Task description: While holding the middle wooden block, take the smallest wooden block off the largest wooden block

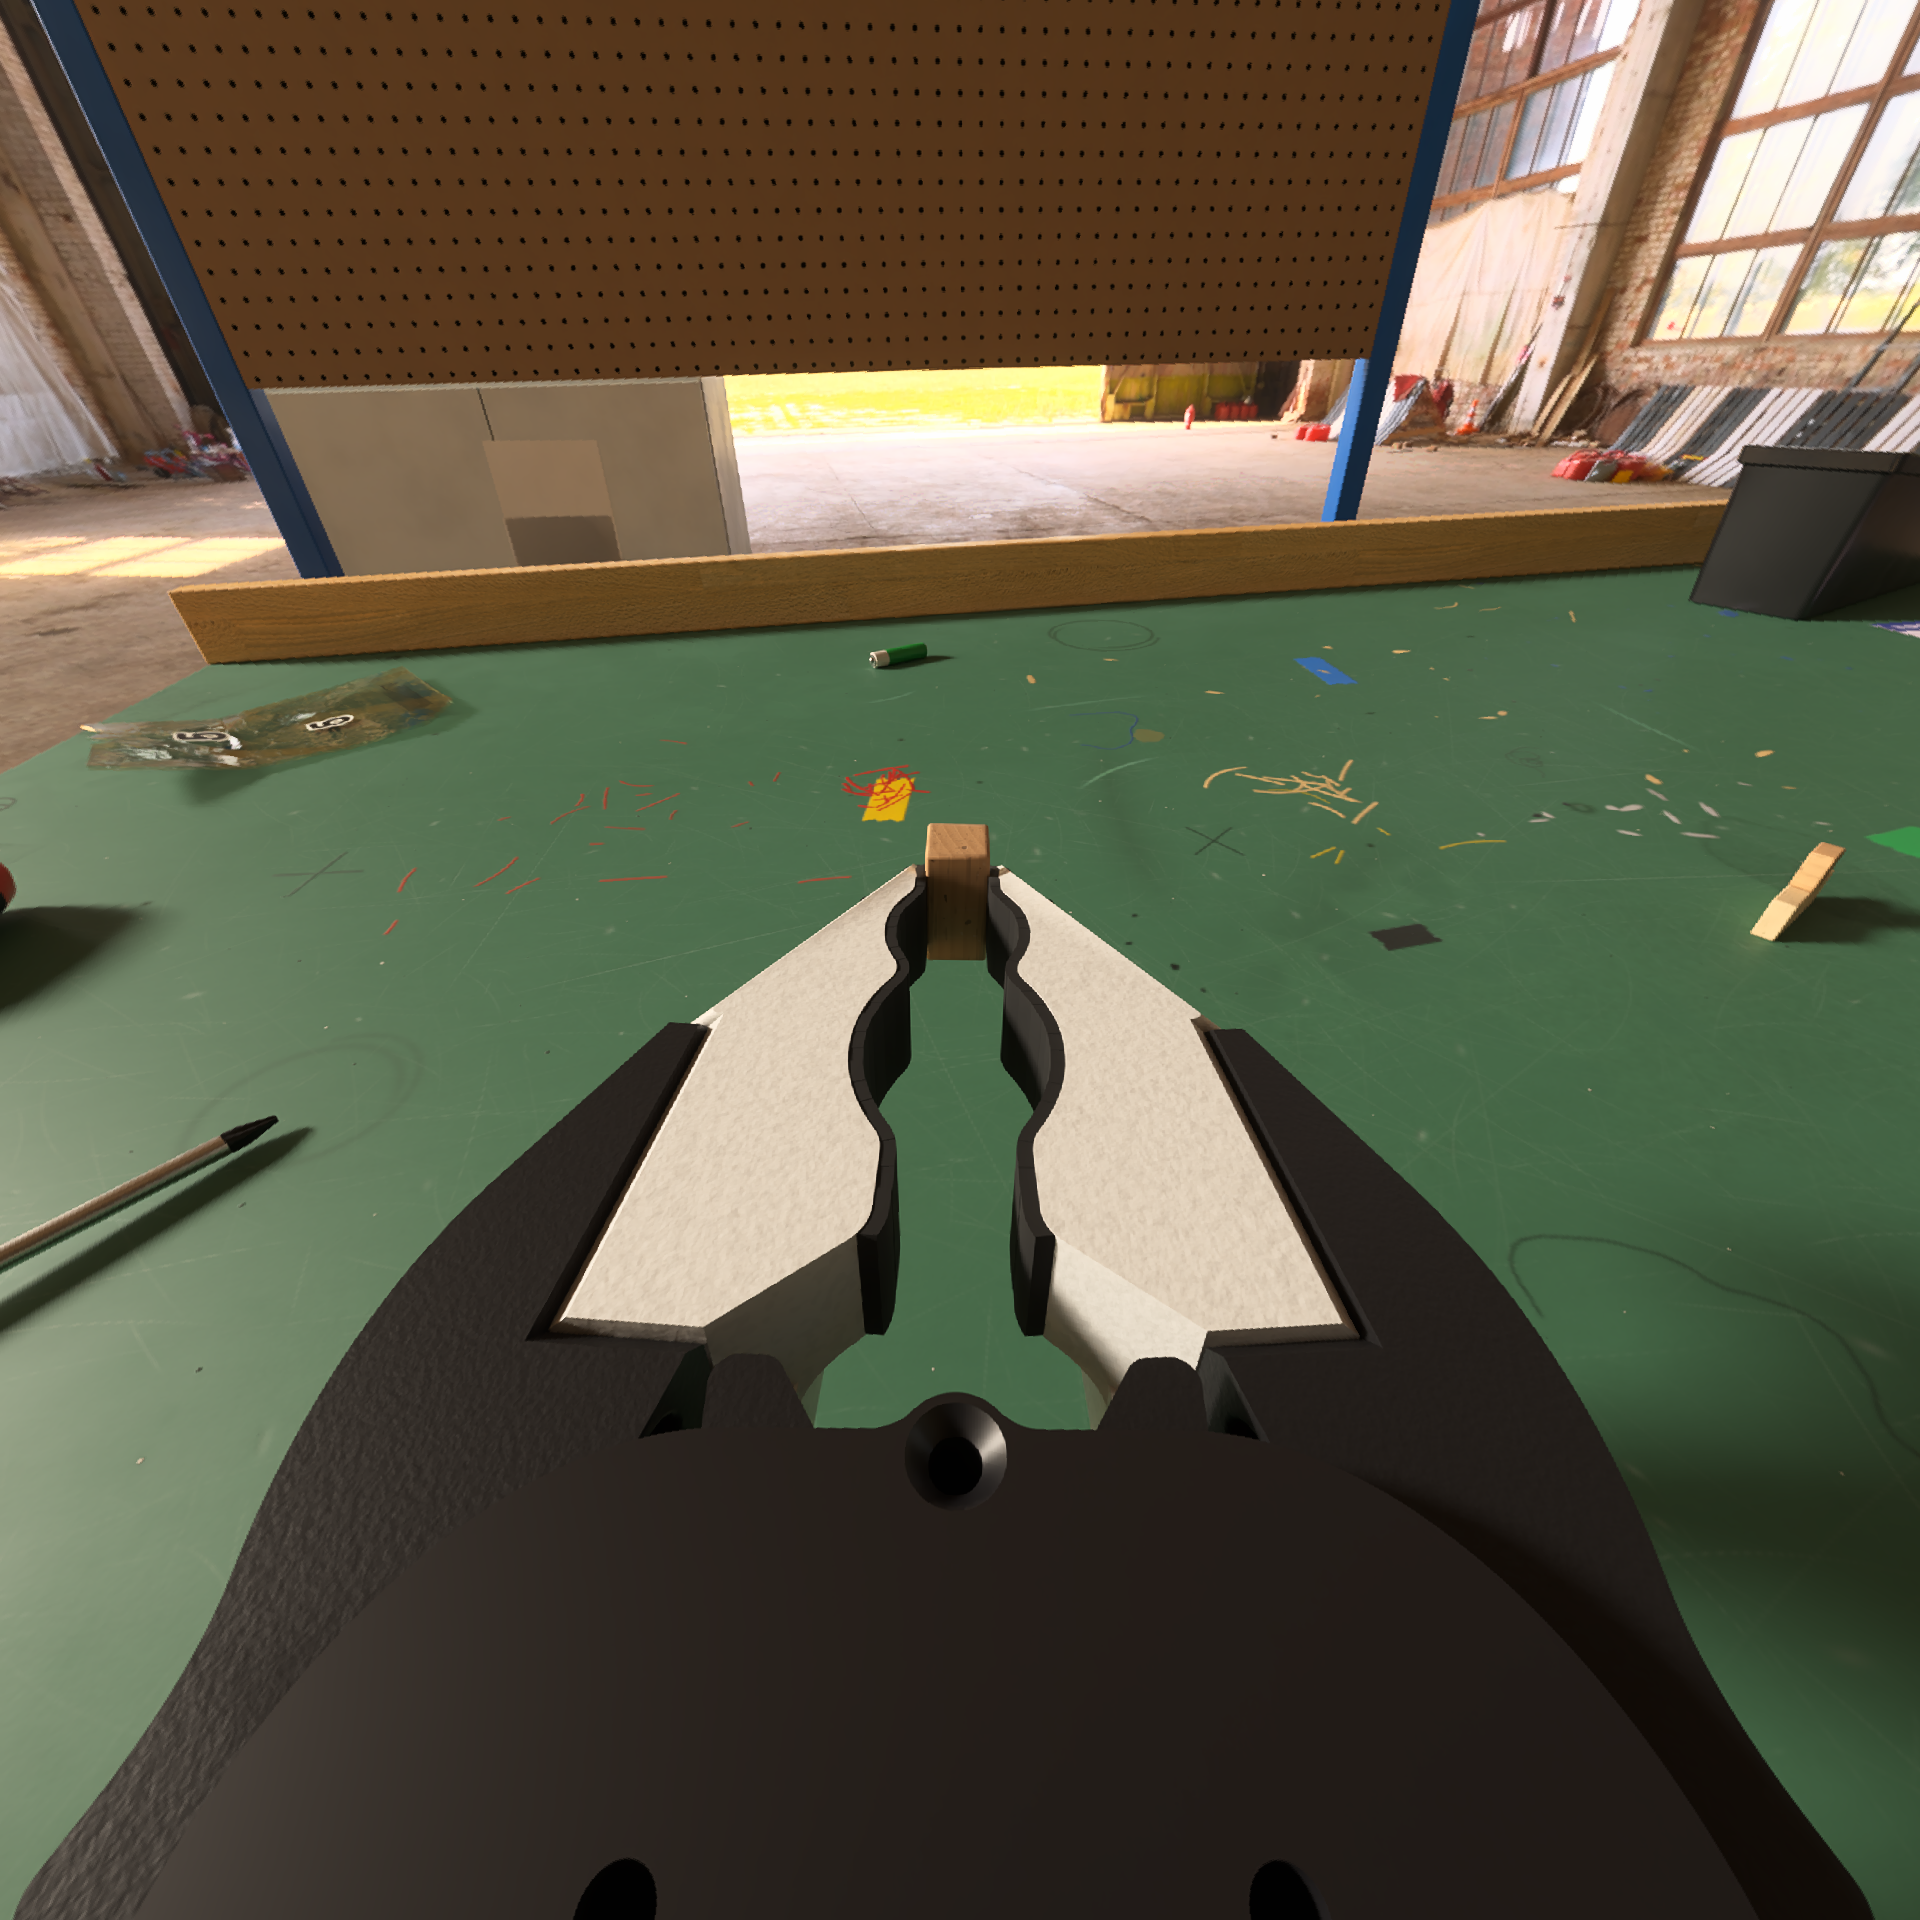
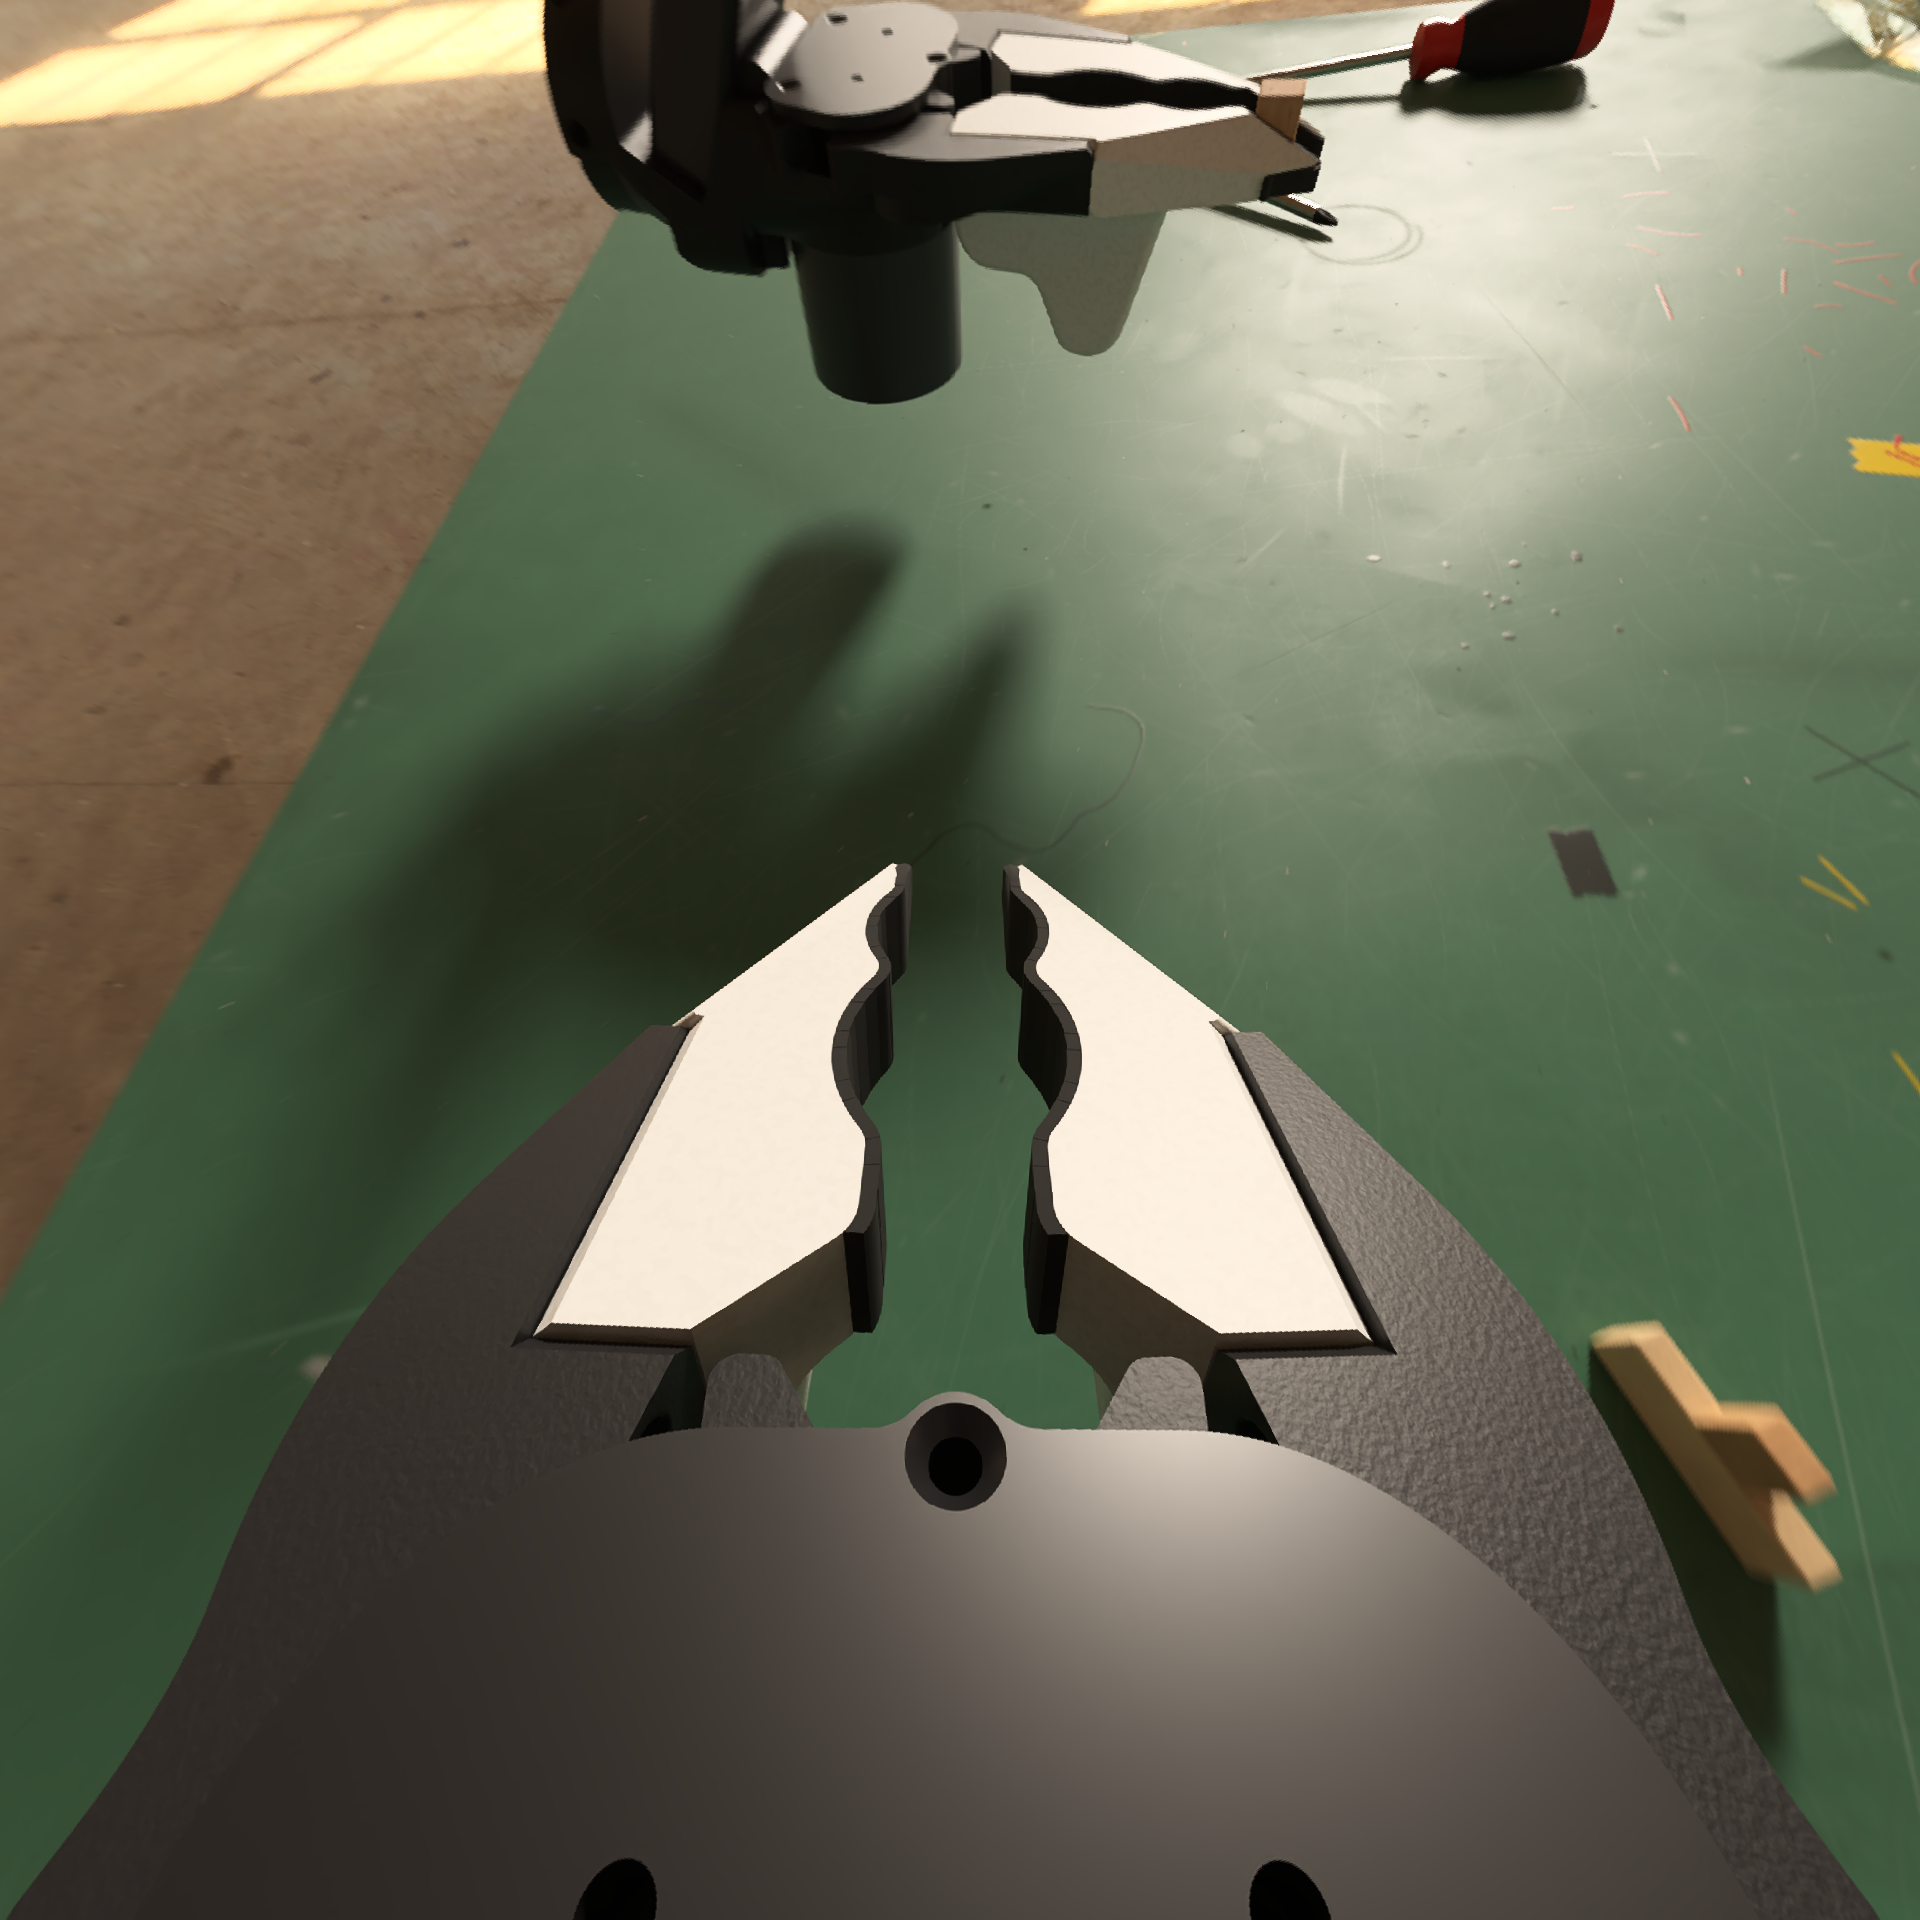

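My left gripper (image 1: 956,885) is shut on the middle wooden block (image 1: 956,857), a small upright piece held at the fingertips above the green table (image 1: 520,1039). It also shows in the right wrist view, where the left gripper (image 2: 1286,120) holds that block (image 2: 1280,102). The largest wooden block (image 2: 1652,1397), a flat plank, lies to the lower right of my right gripper (image 2: 956,883) with the smallest wooden block (image 2: 1782,1455) across it. The pair shows tilted at far right in the left wrist view (image 1: 1795,894). My right gripper is open and empty.
A red-handled screwdriver (image 2: 1507,42) lies beyond the left gripper; its tip shows in the left wrist view (image 1: 244,1135). A green battery (image 1: 900,655), a crumpled wrapper (image 1: 270,722), a wooden back rail (image 1: 935,587), a pegboard (image 1: 779,187) and a black bin (image 1: 1818,540) are present. The table edge (image 2: 447,499) runs on the left.
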Tool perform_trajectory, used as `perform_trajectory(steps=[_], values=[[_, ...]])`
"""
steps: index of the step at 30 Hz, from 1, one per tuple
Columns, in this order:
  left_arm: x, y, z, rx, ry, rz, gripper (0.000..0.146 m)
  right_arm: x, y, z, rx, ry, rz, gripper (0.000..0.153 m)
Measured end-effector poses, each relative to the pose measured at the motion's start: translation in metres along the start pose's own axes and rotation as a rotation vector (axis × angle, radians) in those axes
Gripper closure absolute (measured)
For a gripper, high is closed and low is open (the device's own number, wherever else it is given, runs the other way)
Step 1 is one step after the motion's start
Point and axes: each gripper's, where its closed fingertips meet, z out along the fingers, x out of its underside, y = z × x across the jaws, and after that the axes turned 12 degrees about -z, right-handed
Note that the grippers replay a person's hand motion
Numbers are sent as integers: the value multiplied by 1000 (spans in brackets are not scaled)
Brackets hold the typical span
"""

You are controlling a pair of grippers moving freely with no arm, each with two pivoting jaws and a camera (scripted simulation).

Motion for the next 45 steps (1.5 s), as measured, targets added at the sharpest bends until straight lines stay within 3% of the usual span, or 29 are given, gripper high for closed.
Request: perform_trajectory(steps=[6,10,12,18,25,36,45], values=[[3,-2,2,-7,17,25,136,-1,-8,-88,-21,38,7,137],[6,-4,5,-12,38,46,136,11,-72,-144,138,197,-183,138],[7,-5,6,-15,47,59,136,23,-97,-152,130,285,-305,139],[9,-6,7,-25,59,86,136,70,-128,-123,-21,467,-381,139],[12,-7,11,-13,79,94,136,87,-126,-104,-222,420,-441,140],[11,-9,10,6,72,89,136,95,-131,-79,-239,450,-352,139],[11,-9,10,3,74,89,136,98,-129,-76,-297,415,-331,139]])
